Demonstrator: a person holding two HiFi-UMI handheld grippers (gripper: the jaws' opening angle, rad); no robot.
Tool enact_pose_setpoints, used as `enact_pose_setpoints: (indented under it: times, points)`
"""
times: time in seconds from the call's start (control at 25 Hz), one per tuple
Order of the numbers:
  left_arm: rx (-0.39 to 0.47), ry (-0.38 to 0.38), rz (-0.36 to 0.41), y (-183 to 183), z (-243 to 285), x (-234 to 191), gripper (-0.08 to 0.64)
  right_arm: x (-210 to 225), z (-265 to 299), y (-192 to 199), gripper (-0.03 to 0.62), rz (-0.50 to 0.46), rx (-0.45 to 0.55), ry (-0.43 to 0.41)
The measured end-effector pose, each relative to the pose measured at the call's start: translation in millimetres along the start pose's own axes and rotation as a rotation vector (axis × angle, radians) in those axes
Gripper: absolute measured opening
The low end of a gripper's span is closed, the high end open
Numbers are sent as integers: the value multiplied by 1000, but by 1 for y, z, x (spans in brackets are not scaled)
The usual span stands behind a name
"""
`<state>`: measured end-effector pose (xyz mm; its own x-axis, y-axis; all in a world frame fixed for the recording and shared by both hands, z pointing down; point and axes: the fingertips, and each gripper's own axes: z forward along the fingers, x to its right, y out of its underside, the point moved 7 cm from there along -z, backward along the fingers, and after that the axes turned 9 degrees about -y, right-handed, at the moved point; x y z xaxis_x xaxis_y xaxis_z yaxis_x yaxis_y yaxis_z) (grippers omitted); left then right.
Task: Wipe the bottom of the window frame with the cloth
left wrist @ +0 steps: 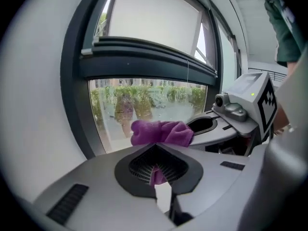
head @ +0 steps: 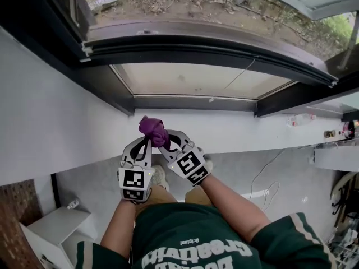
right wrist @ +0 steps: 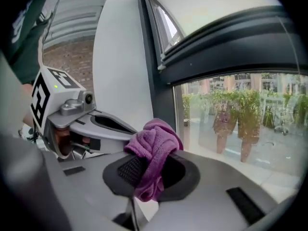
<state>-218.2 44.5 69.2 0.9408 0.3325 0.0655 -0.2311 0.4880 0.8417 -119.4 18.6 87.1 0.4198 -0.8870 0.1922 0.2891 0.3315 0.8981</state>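
Purple cloth (head: 153, 129) bunched up at centre frame, and both are on it: left claw (head: 145, 141) pinched tight on one end, right claw (head: 166, 140) clamped around the wad, just below the dark window frame (head: 193, 102).

Head view from above, looking steeply down onto left gripper (head: 143, 141), right gripper (head: 167, 139) and window frame (head: 190, 102), each gripper view close along its own jaws, facing the glass (left wrist: 154, 105), all three sharing the purple cloth (head: 152, 129).

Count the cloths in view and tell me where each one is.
1. A bunched purple terry cloth is pinched by both the left claw and the right claw, in front of the dark window frame. No other shows, though one could lie out of view.
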Motion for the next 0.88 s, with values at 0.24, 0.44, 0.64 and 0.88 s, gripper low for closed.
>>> enact_pose_setpoints:
  times: [0.24,0.44,0.64,0.88]
  points:
    - [69,25,8,-51,-18,44,6,6,-81,-42,69,-48,49,45]
    - [121,101,-8,-88,-18,94,6,12,-145,-59,69,-140,69,87]
    - [189,149,-6,-119,-18,131,7,23,-196,-69,69,-115,109,132]
    - [223,174,89,-142,-23,158,8,27,-242,-68,69,-15,173,179]
